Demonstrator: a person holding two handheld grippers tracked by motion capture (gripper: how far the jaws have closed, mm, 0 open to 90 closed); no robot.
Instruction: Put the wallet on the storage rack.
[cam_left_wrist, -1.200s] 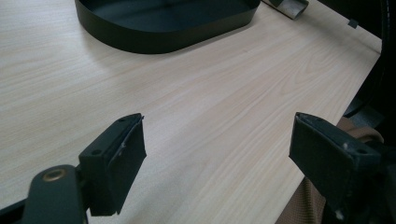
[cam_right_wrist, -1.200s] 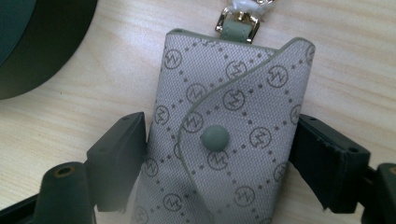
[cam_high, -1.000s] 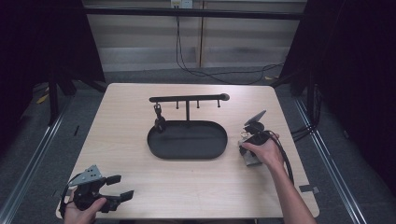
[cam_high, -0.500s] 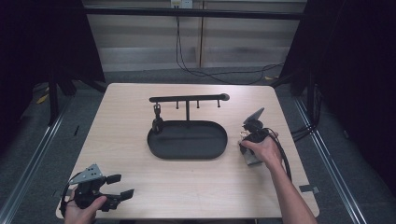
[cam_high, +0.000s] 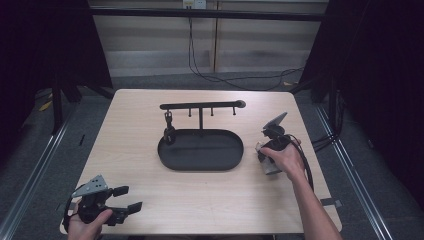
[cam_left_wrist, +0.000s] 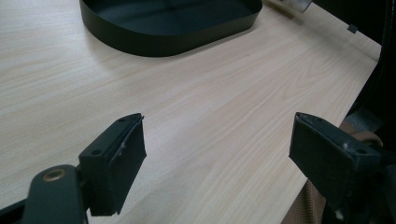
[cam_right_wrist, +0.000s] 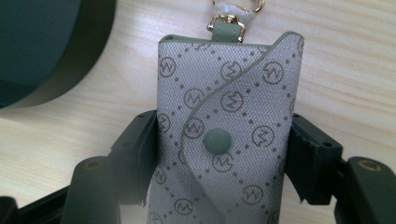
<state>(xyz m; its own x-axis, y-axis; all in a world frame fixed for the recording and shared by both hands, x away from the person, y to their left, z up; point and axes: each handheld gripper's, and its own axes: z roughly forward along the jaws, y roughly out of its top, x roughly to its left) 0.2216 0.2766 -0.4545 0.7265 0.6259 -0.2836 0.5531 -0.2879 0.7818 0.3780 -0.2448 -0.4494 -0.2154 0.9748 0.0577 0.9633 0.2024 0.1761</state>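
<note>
Since the earlier frame the right gripper's (cam_right_wrist: 219, 154) jaws have been closing and now clamp the grey key pouch (cam_right_wrist: 224, 135) by its sides, just right of the black tray (cam_high: 201, 150). The left gripper (cam_high: 125, 199), near the table's front-left corner, well apart from the tray, hangs open and empty. The pouch looks light, soft and crushable, best held across its mid-body near the snap (cam_right_wrist: 217, 140).

Light wood table (cam_high: 150, 125), grey floor (cam_high: 35, 165), possibly dark curtains (cam_high: 45, 45)

Key pouch (cam_right_wrist: 224, 140) bottom cut off, clasp (cam_right_wrist: 231, 14) partly cropped
</note>
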